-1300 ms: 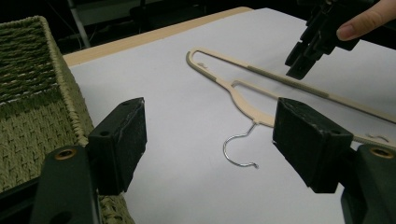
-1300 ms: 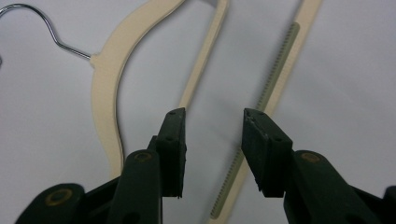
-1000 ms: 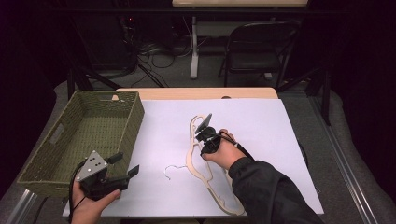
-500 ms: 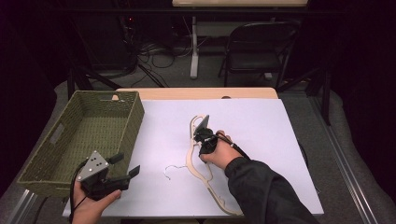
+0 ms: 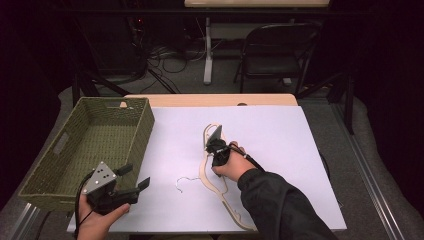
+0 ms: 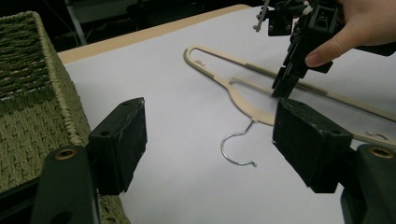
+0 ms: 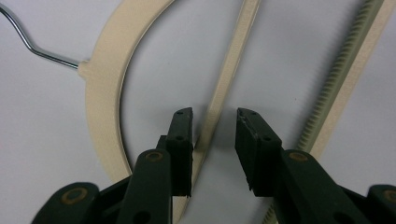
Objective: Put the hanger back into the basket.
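The right gripper is held low over the hanger, its jaws having just been closing; a thin inner bar of the hanger is seen between them, with a gap left on at least one side, so it is not yet clamped. The left gripper is held with its jaws wide apart and nothing between them. The hanger, cream plastic with curved shoulders, a ribbed lower bar and a bent wire hook, lies flat on the white table cover, ahead of the left gripper. A woven green basket stands just beside the left gripper.
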Demonstrator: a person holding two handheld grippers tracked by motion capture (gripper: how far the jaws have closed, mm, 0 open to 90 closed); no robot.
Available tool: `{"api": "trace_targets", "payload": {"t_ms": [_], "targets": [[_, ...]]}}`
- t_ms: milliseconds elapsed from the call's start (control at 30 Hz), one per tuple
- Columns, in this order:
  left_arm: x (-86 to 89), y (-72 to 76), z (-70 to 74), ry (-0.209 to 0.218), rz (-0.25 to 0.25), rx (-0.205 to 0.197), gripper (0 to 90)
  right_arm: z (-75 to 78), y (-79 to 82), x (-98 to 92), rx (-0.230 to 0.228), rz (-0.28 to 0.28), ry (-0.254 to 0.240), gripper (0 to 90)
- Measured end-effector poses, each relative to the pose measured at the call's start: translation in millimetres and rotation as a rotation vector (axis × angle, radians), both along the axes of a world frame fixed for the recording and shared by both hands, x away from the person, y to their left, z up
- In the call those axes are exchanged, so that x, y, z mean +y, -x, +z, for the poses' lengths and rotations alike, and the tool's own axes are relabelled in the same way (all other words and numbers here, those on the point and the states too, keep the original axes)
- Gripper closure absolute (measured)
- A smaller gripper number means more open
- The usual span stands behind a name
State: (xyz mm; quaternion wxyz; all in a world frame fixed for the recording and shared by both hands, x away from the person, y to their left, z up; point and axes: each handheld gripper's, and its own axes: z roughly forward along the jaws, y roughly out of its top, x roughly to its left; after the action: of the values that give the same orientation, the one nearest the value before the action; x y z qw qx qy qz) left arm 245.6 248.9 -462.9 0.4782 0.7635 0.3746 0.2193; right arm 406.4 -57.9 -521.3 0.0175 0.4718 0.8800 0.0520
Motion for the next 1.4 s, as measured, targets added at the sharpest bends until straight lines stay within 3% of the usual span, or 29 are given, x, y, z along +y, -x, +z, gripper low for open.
{"api": "trace_targets", "payload": {"t_ms": [167, 467, 600, 700, 800, 1033, 1400], "targets": [[0.2, -0.1, 0.1, -0.001, 0.000, 0.001, 26.2, -2.3, -0.9, 3.6, 0.020, 0.003, 0.017, 67.2], [0.9, -0.4, 0.2, 0.008, 0.002, 0.001, 26.2, -6.5, 0.0, 6.4, -0.018, -0.027, -0.010, 70.7], [0.9, -0.3, 0.3, 0.007, 0.003, 0.000, 26.2, -4.8, -0.7, 6.9, -0.012, -0.015, 0.022, 73.8], [0.8, -0.2, 0.3, 0.007, 0.003, 0.000, 26.2, -5.2, -0.5, 7.5, -0.017, -0.010, 0.021, 77.0], [1.0, -0.2, 0.4, 0.006, 0.003, 0.001, 26.2, -1.9, -0.7, 9.9, 0.014, -0.005, 0.060, 78.5], [1.4, -0.3, 0.5, 0.006, 0.003, 0.000, 26.2, -5.2, -0.5, 8.9, -0.003, -0.051, 0.015, 79.7], [1.1, -0.3, 0.4, 0.007, 0.003, 0.001, 26.3, -3.0, -2.1, 5.6, 0.017, -0.056, 0.020, 81.2]]}}
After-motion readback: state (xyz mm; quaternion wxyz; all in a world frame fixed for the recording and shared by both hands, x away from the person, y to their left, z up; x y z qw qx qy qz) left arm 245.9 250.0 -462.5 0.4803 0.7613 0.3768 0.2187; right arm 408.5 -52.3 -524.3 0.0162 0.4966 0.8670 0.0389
